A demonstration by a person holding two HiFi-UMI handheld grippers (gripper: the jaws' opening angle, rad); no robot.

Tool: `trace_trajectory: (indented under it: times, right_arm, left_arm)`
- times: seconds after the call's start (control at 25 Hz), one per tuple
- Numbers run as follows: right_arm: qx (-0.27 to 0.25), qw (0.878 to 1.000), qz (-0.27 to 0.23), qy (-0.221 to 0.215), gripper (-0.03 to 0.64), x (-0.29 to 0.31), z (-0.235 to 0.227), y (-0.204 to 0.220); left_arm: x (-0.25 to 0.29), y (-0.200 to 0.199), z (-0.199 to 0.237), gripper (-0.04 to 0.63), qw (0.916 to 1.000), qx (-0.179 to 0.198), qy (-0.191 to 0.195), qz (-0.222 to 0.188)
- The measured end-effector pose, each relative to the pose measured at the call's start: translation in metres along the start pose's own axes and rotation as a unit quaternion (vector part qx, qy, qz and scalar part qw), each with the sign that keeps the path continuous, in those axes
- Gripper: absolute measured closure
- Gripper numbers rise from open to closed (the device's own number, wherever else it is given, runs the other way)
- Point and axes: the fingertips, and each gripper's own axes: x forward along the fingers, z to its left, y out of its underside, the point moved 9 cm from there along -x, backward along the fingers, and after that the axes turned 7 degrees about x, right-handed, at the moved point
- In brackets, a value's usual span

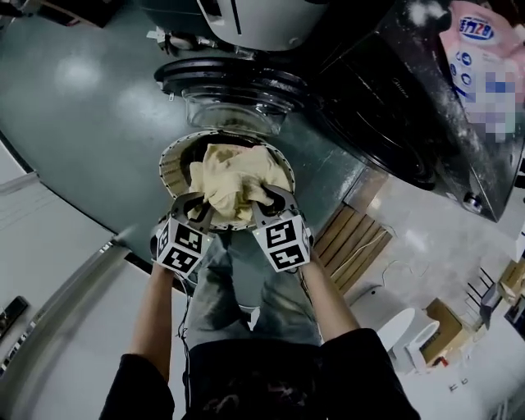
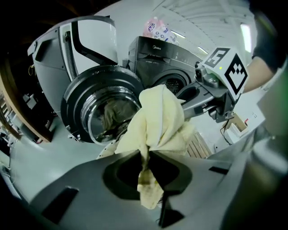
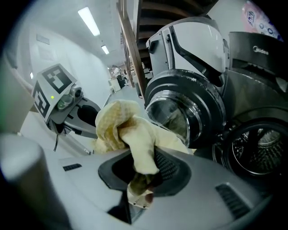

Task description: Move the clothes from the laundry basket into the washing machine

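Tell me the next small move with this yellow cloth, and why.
Probably carry the crumpled pale yellow cloth forward to the round glass door of the white washing machine: the left gripper and right gripper both pinch it over the round basket, and that door faces them.

The yellow cloth [image 1: 234, 184] covers most of the laundry basket [image 1: 166, 164], so its inside is hidden. At upper right, the pink bag [image 1: 476, 37] is partly blurred and cut off.
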Motion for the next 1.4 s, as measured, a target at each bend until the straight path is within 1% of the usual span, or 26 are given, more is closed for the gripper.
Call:
trace_trajectory:
  times: [0.12,0.24,0.48,0.68,0.8,1.04,1.16,1.4]
  right_arm:
    - [0.005,1.000,-0.016,-0.015,0.531,-0.026,0.001,-0.013]
    - [-0.005,0.999,-0.035,-0.029,0.531,-0.049,0.001,-0.027]
    - [-0.009,0.997,-0.054,-0.062,0.531,-0.097,-0.006,-0.049]
    - [-0.023,0.995,-0.067,-0.065,0.531,-0.132,-0.010,-0.068]
    - [-0.020,0.995,-0.083,-0.058,0.531,-0.147,-0.014,-0.076]
    - [-0.008,0.994,-0.109,-0.029,0.531,-0.174,-0.023,-0.080]
    - [0.000,0.993,-0.121,-0.011,0.531,-0.194,-0.024,-0.082]
    - [0.007,0.987,-0.152,0.044,0.531,-0.234,-0.021,-0.077]
  left_arm:
    - [-0.023,-0.018,-0.010,0.529,0.9998,-0.001,-0.015,-0.009]
    - [-0.043,-0.034,-0.017,0.529,0.9992,-0.006,-0.035,-0.017]
    - [-0.081,-0.073,-0.041,0.529,0.9959,-0.030,-0.079,-0.032]
    - [-0.106,-0.104,-0.053,0.529,0.9933,-0.035,-0.096,-0.055]
    - [-0.115,-0.118,-0.056,0.529,0.9921,-0.033,-0.100,-0.068]
    - [-0.123,-0.144,-0.061,0.529,0.9900,-0.015,-0.099,-0.100]
    - [-0.128,-0.156,-0.067,0.529,0.9888,0.002,-0.092,-0.117]
    - [-0.138,-0.177,-0.080,0.529,0.9848,0.044,-0.074,-0.151]
